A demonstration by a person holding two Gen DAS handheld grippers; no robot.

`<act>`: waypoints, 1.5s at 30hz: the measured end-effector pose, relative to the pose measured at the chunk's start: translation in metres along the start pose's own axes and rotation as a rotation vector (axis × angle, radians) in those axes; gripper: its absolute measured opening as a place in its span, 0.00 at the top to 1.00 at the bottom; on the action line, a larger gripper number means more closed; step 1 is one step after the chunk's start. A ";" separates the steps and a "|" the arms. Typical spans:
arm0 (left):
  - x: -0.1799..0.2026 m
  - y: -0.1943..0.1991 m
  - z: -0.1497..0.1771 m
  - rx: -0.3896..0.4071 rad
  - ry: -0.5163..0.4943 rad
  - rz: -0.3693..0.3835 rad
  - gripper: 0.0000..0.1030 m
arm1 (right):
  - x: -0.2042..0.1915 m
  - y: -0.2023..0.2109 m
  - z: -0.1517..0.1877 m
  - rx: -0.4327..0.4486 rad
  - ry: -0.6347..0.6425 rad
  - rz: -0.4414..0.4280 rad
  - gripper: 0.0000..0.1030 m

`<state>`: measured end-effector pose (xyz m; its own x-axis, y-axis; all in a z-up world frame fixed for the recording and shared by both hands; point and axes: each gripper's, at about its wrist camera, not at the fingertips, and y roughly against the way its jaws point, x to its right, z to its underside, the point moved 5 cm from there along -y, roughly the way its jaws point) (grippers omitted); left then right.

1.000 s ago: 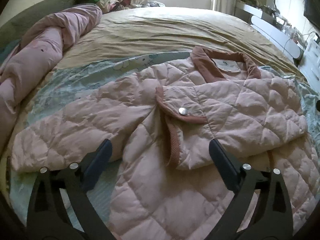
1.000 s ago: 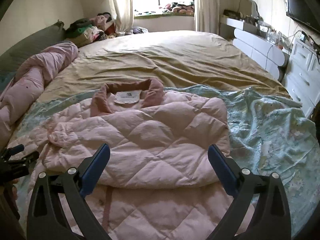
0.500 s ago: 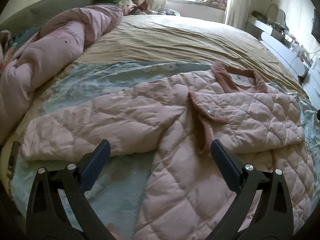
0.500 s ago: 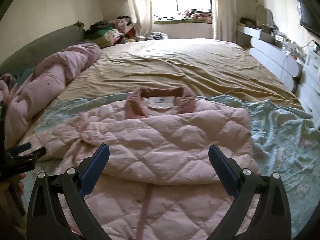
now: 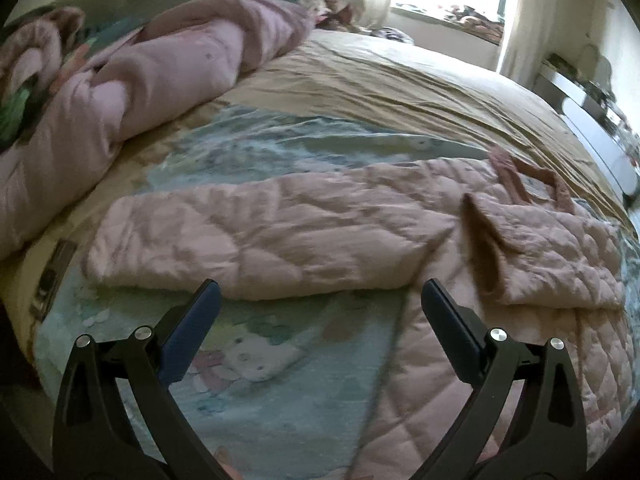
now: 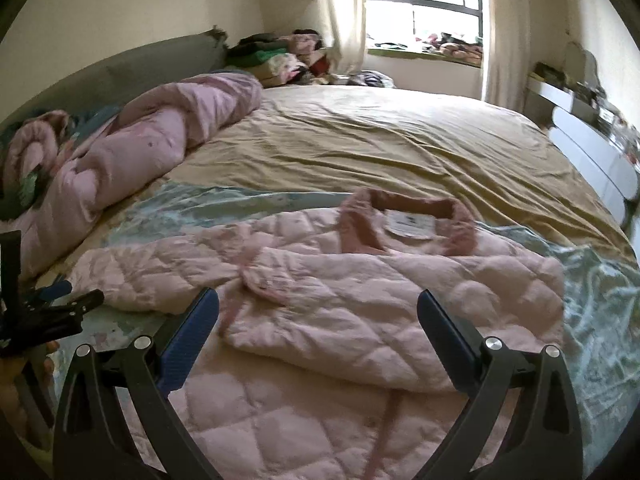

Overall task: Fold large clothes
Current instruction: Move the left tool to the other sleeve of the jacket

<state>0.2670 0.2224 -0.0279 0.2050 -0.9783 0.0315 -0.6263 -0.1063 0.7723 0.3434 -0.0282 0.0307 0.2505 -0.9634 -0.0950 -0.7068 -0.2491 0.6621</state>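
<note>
A pink quilted jacket (image 6: 360, 320) with a darker pink collar (image 6: 404, 210) lies front-up on the bed. Its right sleeve is folded across the chest. Its left sleeve (image 5: 260, 248) stretches out flat to the left. My left gripper (image 5: 320, 300) is open and empty, hovering just in front of that outstretched sleeve. It also shows at the left edge of the right wrist view (image 6: 60, 300). My right gripper (image 6: 318, 308) is open and empty above the jacket's body.
The jacket rests on a pale blue patterned sheet (image 5: 280, 392) over a tan bedspread (image 6: 380, 140). A rolled pink duvet (image 6: 152, 140) lies along the left. A clothes pile (image 6: 280, 60) sits by the window. White drawers (image 6: 592, 148) stand at the right.
Both grippers have pulled back and swung left. The left gripper now faces the outstretched sleeve instead of the jacket's chest. Both stayed open.
</note>
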 end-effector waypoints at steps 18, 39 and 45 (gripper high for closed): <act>-0.092 -0.043 0.019 -0.053 0.141 -0.052 0.09 | -0.105 -0.064 0.005 -0.070 0.126 -0.089 0.04; -0.213 -0.102 0.059 -0.114 0.577 -0.053 0.09 | -0.153 -0.142 0.036 -0.162 0.168 -0.129 0.04; -0.227 -0.087 0.073 -0.088 0.698 -0.021 0.09 | -0.144 -0.148 0.044 -0.173 0.143 -0.124 0.04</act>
<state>0.2201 0.4407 -0.1487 0.6693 -0.6304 0.3932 -0.5600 -0.0803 0.8246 0.3829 0.1430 -0.0863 0.4282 -0.8997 -0.0850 -0.5441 -0.3318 0.7706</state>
